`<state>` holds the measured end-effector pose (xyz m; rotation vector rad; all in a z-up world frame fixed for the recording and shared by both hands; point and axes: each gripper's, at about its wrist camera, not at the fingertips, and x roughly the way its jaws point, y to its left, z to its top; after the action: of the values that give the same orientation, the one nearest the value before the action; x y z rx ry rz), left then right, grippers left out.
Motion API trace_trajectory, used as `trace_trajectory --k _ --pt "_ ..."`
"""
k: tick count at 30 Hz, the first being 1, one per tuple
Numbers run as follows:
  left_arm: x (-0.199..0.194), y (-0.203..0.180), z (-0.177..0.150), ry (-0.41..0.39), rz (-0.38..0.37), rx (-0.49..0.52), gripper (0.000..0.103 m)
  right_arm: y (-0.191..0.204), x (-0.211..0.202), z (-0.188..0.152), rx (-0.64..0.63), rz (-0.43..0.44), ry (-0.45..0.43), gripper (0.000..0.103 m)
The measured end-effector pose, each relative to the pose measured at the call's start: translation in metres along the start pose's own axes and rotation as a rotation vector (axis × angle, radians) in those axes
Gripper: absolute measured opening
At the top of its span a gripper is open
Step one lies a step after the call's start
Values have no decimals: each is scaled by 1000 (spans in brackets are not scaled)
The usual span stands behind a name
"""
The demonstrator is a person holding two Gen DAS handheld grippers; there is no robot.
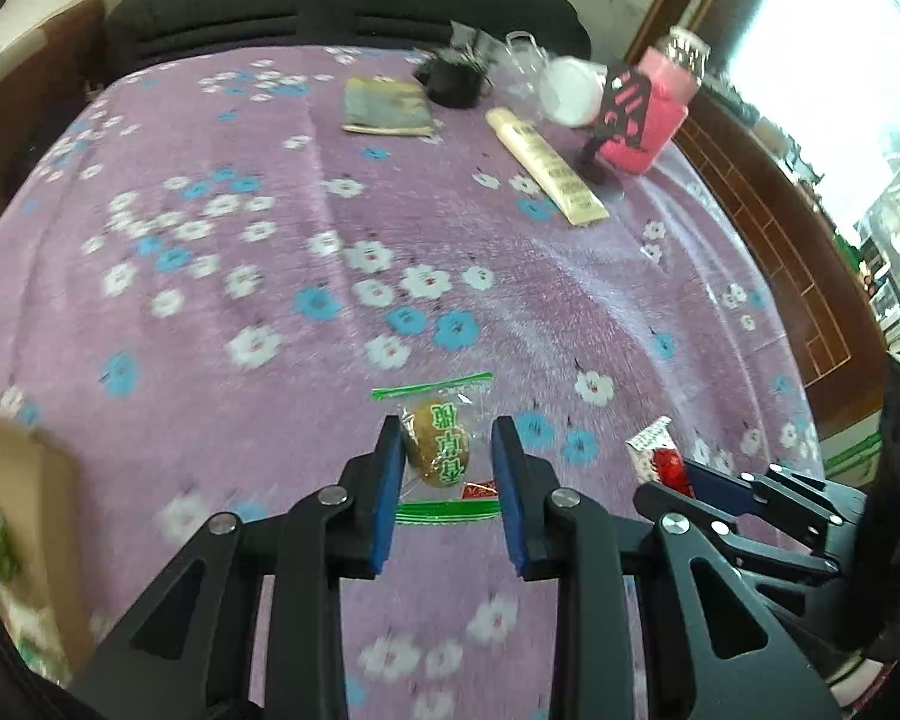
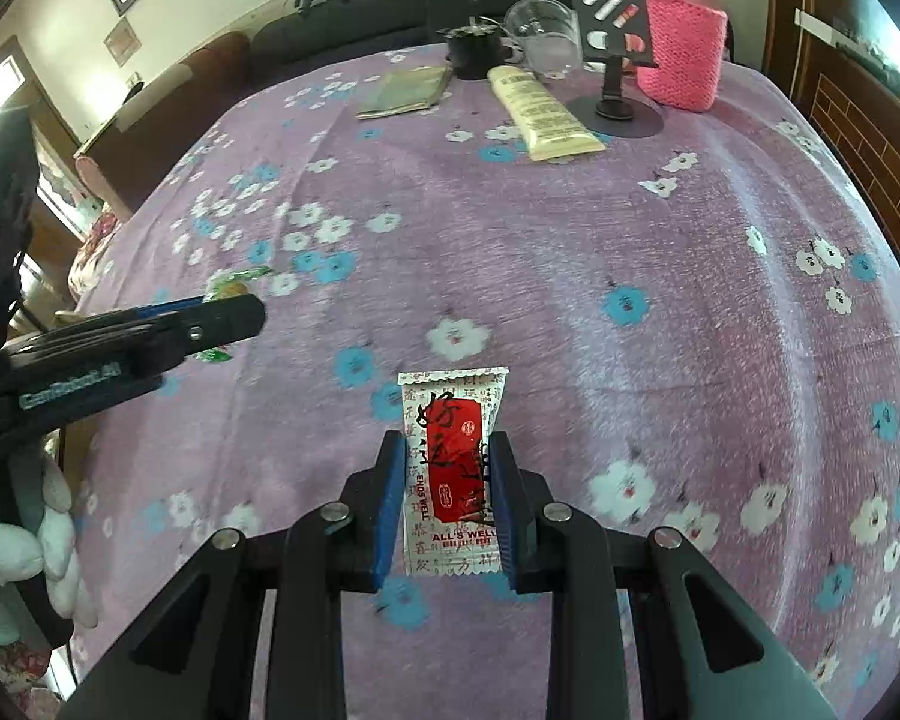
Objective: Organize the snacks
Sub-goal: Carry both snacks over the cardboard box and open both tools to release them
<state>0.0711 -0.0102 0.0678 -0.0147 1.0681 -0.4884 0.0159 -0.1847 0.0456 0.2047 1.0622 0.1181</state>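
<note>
A clear green-striped packet with a round brown pastry [image 1: 437, 444] lies on the purple flowered cloth between the fingers of my left gripper [image 1: 448, 441]; the left pad touches it and a gap shows on the right. My right gripper [image 2: 448, 456] is shut on a white and red snack packet [image 2: 453, 468], which also shows in the left wrist view [image 1: 659, 453]. The left gripper appears at the left of the right wrist view [image 2: 210, 318], with the green packet [image 2: 234, 285] partly hidden behind it.
A cardboard box [image 1: 24, 516] with green packets stands at the left edge. At the far end are a cream tube [image 1: 546, 165], a booklet [image 1: 387, 105], a black cup [image 1: 453, 78], a glass cup [image 2: 540, 30], a phone stand [image 2: 615, 54] and a pink knitted bottle [image 2: 684, 30].
</note>
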Motion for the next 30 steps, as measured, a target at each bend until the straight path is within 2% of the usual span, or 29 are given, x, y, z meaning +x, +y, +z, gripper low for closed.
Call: trace_trajectory --k 7,14,21,26,30 --pt "-71 41 -43 -48 25 -100 31 59 -9 -5 -50 60 15 26" --pt "-138 123 -110 -68 93 -272 31 156 -15 -8 -187 155 17 26" --pt "-173 199 -168 -72 163 -437 32 250 0 -15 -303 240 62 26" --pt "-185 237 -190 -64 240 -489 32 301 16 -25 -366 267 103 26" --pt "-179 255 -201 -31 254 -514 32 325 32 -32 -379 272 148 26"
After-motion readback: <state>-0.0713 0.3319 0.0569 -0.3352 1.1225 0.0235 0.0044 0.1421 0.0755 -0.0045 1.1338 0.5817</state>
